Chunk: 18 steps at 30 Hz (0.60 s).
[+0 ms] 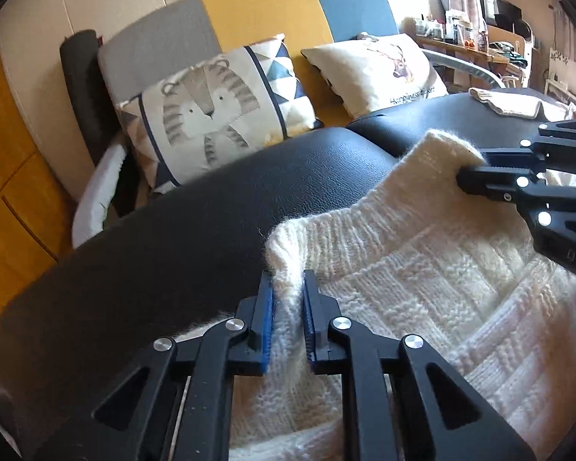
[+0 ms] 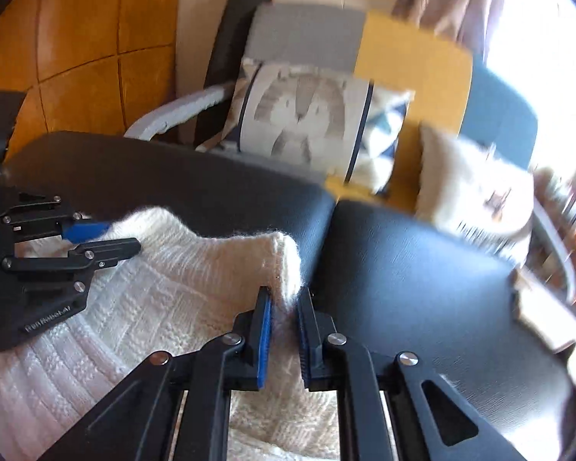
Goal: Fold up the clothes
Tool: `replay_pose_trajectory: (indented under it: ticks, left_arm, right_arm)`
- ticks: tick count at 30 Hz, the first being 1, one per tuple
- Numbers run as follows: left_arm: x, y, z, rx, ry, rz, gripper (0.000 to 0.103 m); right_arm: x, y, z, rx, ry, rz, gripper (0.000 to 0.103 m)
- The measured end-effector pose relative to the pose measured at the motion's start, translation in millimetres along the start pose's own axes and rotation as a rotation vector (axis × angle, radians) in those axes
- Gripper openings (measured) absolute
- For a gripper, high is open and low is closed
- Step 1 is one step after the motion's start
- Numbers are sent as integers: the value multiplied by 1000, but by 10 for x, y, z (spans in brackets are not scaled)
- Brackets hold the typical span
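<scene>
Left gripper [image 1: 288, 288] pinches 1 corner of the cream sweater [image 1: 422, 276]. Right gripper [image 2: 284, 303] clamps the other, on the black cushion [image 1: 172, 238].

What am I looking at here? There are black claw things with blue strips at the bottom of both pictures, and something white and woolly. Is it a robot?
No robot: a person holds a two-finger gripper in each hand, and each gripper carries a wide-angle camera that looks along its fingers. One picture comes from the left gripper, the other from the right gripper. Each camera also catches the other gripper off to the side. Both are closed on the ribbed edge of a cream knitted sweater, each pinching a corner. The sweater lies on a black leather surface. Behind it stands a sofa with a tiger cushion and a deer cushion. A beige cloth lies further along the black surface. The job is folding clothes.
</scene>
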<state>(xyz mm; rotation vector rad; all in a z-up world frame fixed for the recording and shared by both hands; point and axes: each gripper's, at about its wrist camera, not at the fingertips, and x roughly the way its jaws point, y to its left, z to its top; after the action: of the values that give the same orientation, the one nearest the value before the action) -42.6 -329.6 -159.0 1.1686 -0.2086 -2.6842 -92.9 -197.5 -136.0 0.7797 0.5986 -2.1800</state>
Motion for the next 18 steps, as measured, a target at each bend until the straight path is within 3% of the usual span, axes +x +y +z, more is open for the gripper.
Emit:
replay_pose_trajectory:
  ticks: [5,10,18]
  left_arm:
    - [-15,116,-30,-62,-22,7,12]
    - [-5,87,-46,-58,-18,22,12]
    - [78,245,-26,-143,26,-50,15]
  right_arm:
    - [33,38,-24,-19,-9,-39,11]
    - [27,11,-15,-13,-23,-48,11]
    - [286,-348,1,181,115,103,12]
